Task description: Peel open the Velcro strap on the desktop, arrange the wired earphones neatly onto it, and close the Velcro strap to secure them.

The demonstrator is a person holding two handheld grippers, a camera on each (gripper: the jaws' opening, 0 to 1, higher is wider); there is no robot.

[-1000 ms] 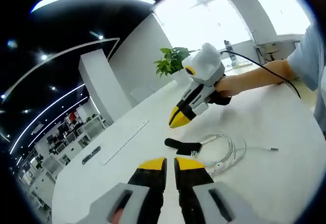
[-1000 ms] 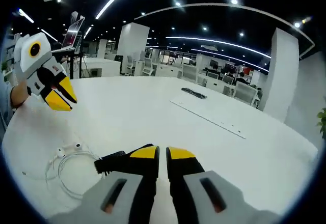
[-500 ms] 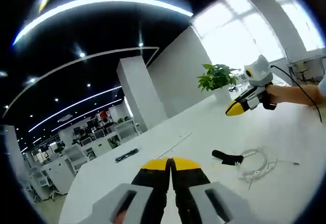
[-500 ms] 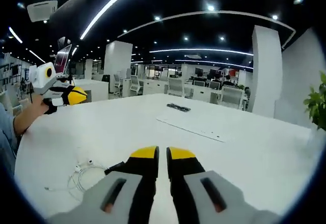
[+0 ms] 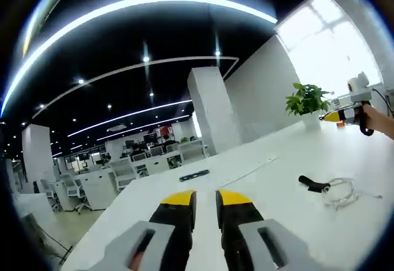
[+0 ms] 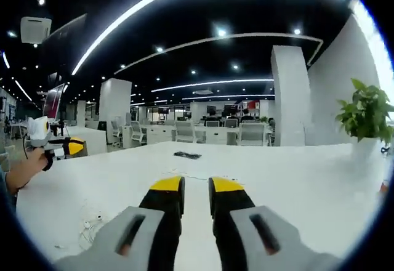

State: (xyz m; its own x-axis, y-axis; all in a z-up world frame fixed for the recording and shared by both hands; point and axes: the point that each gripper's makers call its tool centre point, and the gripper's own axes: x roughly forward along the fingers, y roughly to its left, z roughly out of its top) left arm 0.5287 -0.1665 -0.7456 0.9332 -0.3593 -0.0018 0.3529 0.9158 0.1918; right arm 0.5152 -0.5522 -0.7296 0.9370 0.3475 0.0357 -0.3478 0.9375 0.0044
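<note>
The black Velcro strap (image 5: 313, 183) and the light, limp wired earphones (image 5: 342, 192) lie touching near the tabletop's (image 5: 258, 185) right edge, best pinched at the strap's free end, while the left gripper (image 5: 206, 199) and right gripper (image 6: 197, 186) hover empty, jaws slightly spread.

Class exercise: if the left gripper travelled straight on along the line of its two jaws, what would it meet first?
Probably nothing close: ahead of the left gripper is bare white table, with a small dark flat object lying further along roughly in that line, though depth is unclear. The Velcro strap and earphones sit well off to the right.
</note>
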